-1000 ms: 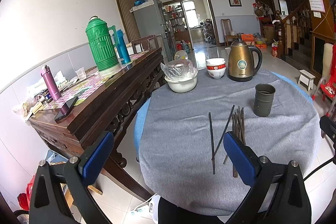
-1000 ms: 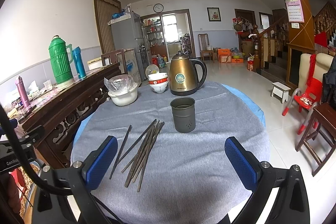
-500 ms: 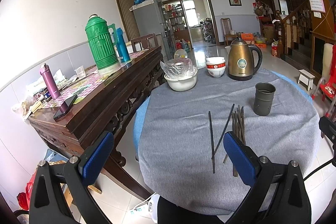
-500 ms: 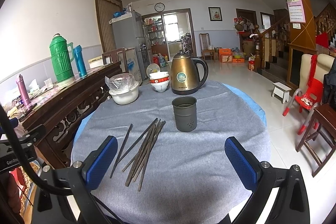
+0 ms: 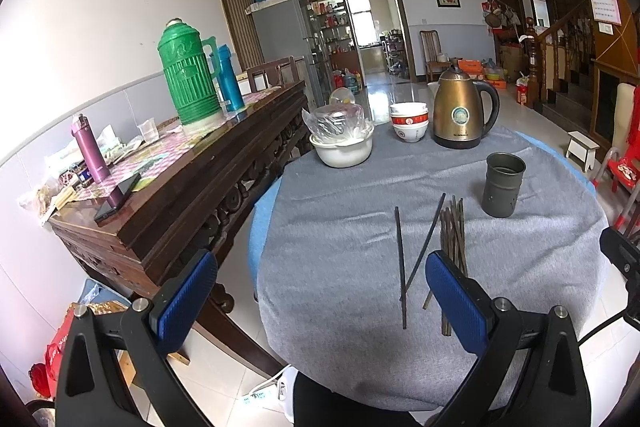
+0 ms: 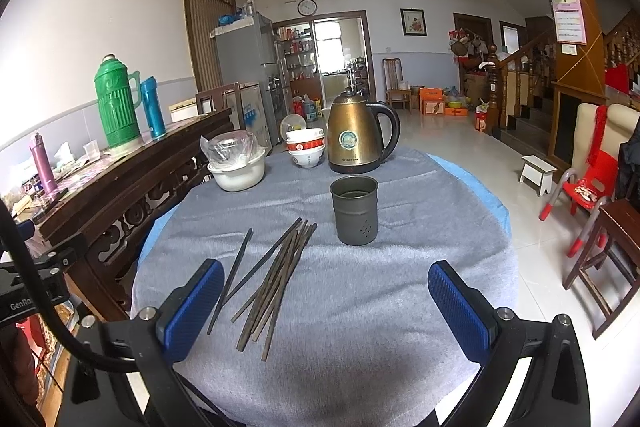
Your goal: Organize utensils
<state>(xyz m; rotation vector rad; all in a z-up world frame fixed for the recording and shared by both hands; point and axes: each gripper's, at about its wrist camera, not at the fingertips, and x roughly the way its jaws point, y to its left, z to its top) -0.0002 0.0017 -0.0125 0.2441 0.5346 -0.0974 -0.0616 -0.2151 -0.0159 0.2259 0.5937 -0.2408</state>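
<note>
Several dark chopsticks (image 6: 276,271) lie loose on the grey cloth of the round table (image 6: 380,307); they also show in the left wrist view (image 5: 450,235). One lies apart to the left (image 5: 399,259). A dark metal holder cup (image 6: 354,209) stands upright just beyond them, also in the left wrist view (image 5: 502,183). My left gripper (image 5: 320,295) is open and empty at the table's near left edge. My right gripper (image 6: 326,307) is open and empty above the near part of the table.
A bronze kettle (image 6: 358,135), stacked bowls (image 6: 306,147) and a white bowl covered in plastic (image 6: 238,165) stand at the table's far side. A dark wooden sideboard (image 5: 180,179) with a green flask (image 5: 188,75) is on the left. Chairs (image 6: 592,187) stand on the right.
Both views have shifted only slightly. The chopsticks and the cup have not moved, and both grippers stay open.
</note>
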